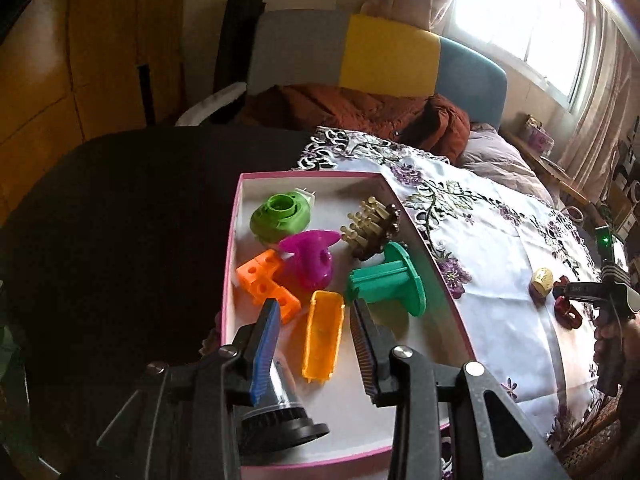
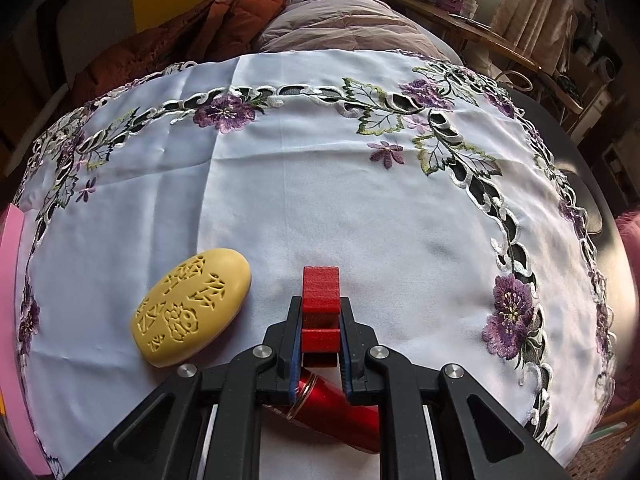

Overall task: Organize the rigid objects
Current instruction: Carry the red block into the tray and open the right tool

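Observation:
A pink-rimmed box (image 1: 240, 216) holds a green round part (image 1: 280, 216), a magenta part (image 1: 308, 256), an orange holed block (image 1: 260, 280), a green spool (image 1: 388, 280), a brown peg piece (image 1: 372, 228) and an orange trough (image 1: 322, 336). My left gripper (image 1: 315, 304) hovers open above the trough, its pads clear of it. A clear cone on a black base (image 1: 280, 416) lies under the left finger. My right gripper (image 2: 321, 308) is shut on a red block (image 2: 320, 284) just over the cloth. A red cylinder (image 2: 336, 408) lies beneath it, and a yellow carved oval (image 2: 192, 308) to its left.
The white embroidered tablecloth (image 2: 320, 184) covers the right part of a dark round table (image 1: 120, 220). The box's pink side (image 2: 10, 280) sits at the cloth's left edge. A chair with a rust-coloured jacket (image 1: 360, 112) stands behind the table.

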A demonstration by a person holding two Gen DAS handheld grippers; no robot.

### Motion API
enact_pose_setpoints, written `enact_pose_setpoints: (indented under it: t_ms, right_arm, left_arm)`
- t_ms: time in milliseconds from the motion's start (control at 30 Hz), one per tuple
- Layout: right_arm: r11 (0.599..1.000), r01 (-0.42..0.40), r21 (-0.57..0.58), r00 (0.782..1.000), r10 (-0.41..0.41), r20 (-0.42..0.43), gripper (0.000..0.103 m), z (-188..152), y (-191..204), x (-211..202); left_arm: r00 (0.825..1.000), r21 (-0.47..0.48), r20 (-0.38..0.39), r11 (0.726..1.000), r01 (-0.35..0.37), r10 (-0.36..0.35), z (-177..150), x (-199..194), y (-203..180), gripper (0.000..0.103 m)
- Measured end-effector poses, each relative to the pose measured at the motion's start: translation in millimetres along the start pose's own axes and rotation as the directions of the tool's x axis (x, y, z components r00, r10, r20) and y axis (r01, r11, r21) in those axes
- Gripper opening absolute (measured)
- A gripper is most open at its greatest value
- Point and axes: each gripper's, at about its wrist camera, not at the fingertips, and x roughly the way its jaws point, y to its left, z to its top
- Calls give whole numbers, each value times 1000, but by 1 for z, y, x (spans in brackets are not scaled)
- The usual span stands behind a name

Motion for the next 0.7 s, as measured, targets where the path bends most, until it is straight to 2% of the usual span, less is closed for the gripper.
enact_pose_setpoints:
  t_ms: [367, 567, 700]
  right_arm:
    - [1000, -2, 1, 1000, 2, 13, 15, 1, 0, -3]
    - [999, -39, 36, 994, 35, 100, 15, 5, -4, -20]
    - [998, -61, 10, 991, 59, 121, 15, 5, 3, -25]
  left_arm:
    - [999, -43, -1, 999, -33, 33, -10, -7, 22, 36]
    - [998, -77, 3, 995, -57, 58, -11, -10, 37, 36]
    - [998, -93, -1, 993, -68, 68, -14, -11, 45, 36]
